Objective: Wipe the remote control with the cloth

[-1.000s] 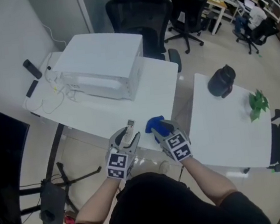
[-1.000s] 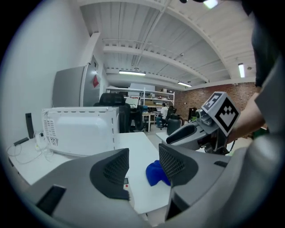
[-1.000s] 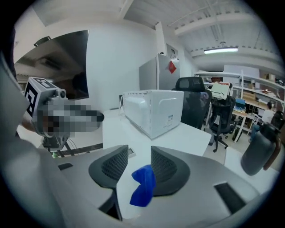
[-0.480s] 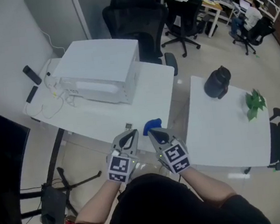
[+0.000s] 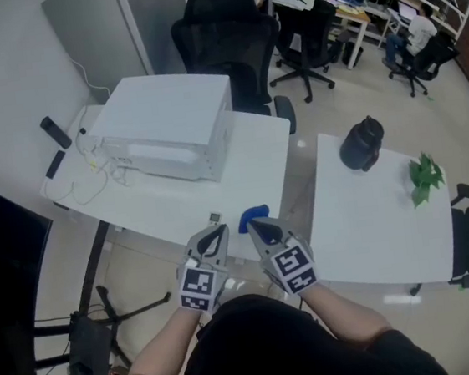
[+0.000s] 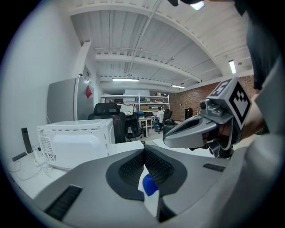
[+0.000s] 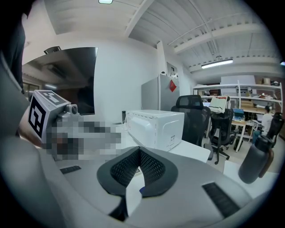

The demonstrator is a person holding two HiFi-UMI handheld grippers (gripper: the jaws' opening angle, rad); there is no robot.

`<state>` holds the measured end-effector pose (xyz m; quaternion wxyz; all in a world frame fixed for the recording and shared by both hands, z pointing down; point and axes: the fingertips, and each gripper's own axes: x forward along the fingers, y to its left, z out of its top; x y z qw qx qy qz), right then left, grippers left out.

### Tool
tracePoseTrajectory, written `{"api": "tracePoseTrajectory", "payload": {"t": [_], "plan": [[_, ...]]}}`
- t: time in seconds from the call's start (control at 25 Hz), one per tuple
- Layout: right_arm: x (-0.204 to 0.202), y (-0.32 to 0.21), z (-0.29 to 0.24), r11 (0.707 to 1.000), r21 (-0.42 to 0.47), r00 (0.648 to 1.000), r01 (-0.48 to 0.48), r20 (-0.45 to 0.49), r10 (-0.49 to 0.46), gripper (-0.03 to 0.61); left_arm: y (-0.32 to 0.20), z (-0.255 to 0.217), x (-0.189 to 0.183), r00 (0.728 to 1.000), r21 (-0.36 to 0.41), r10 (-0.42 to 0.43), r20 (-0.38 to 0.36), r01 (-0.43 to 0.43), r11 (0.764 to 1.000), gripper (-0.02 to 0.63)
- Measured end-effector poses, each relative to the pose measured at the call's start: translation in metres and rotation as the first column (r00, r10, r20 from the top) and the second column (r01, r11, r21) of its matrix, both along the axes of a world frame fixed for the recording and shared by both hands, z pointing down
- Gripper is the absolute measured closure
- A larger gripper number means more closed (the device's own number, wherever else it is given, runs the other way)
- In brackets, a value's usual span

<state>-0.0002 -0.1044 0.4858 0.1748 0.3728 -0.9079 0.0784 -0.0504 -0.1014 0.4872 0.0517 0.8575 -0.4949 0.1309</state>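
The left claw (image 5: 215,235) and right claw (image 5: 257,229) have lifted off the table (image 5: 161,206) and are clenched, empty. The remote control (image 5: 215,219) lies just beyond the left claw and the cloth (image 5: 253,216) beyond the right — nothing held, so wiping looks finished or paused.

What seems the remote control (image 5: 215,218) lies left of the cloth (image 5: 251,217), before the microwave (image 5: 166,121).

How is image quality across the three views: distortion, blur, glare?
Head view: evenly lit, fairly sharp, mild barrel bend, no glare on the white desk. Left gripper view: strong fisheye, black corners; the left tool fills the lower half, slightly soft. Right gripper view: same fisheye; a mosaic patch covers the middle left; the ceiling lamp is bright.
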Motion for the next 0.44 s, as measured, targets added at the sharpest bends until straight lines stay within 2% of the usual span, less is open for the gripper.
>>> {"api": "tracePoseTrajectory", "payload": {"t": [0.44], "plan": [[-0.0041,0.0009,-0.0024,1.0,0.004,1.0,0.011,0.0,-0.011,0.569,0.0004,0.0034,0.0007,1.0,-0.01,-0.006,0.002,0.006,1.0,0.614]]}}
